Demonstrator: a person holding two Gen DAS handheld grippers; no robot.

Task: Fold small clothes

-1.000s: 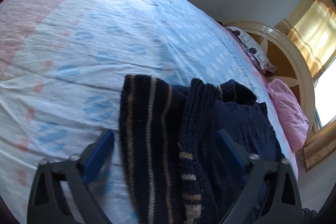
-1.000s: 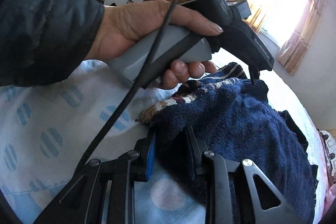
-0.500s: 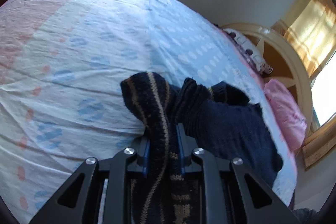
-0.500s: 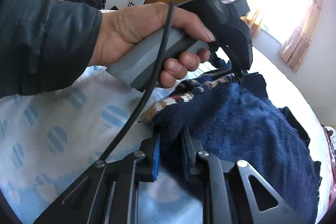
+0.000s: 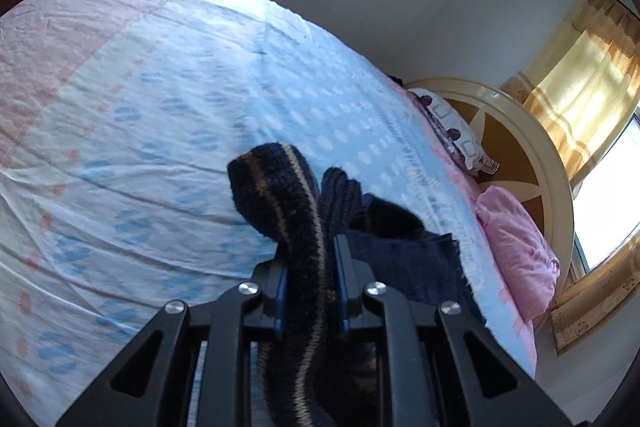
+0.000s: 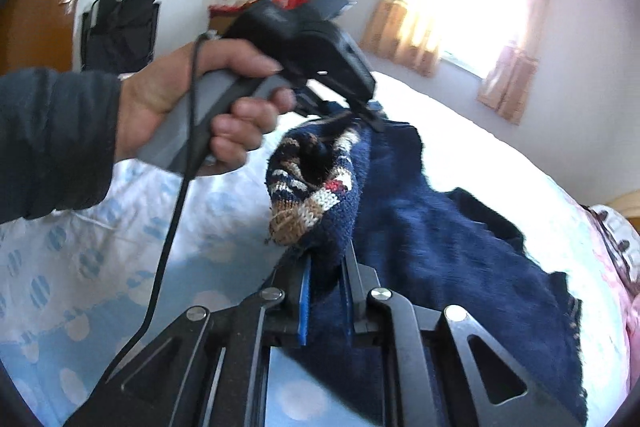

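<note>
so far no fold shows: left gripper [image 5: 310, 281] and right gripper [image 6: 325, 293] each pinch the sweater [image 6: 440, 247], lifted off the bed [image 5: 160, 107] and bunched.

A small navy knitted sweater [image 6: 448, 267] fills the centre and lower right of the right wrist view, its body spread across the bedsheet. Its patterned band [image 6: 308, 187] of tan, white and red bunches up at centre frame. In the left wrist view a tan-striped edge [image 5: 288, 203] rises in a rounded fold at lower centre; it is possibly a cuff or hem.
</note>
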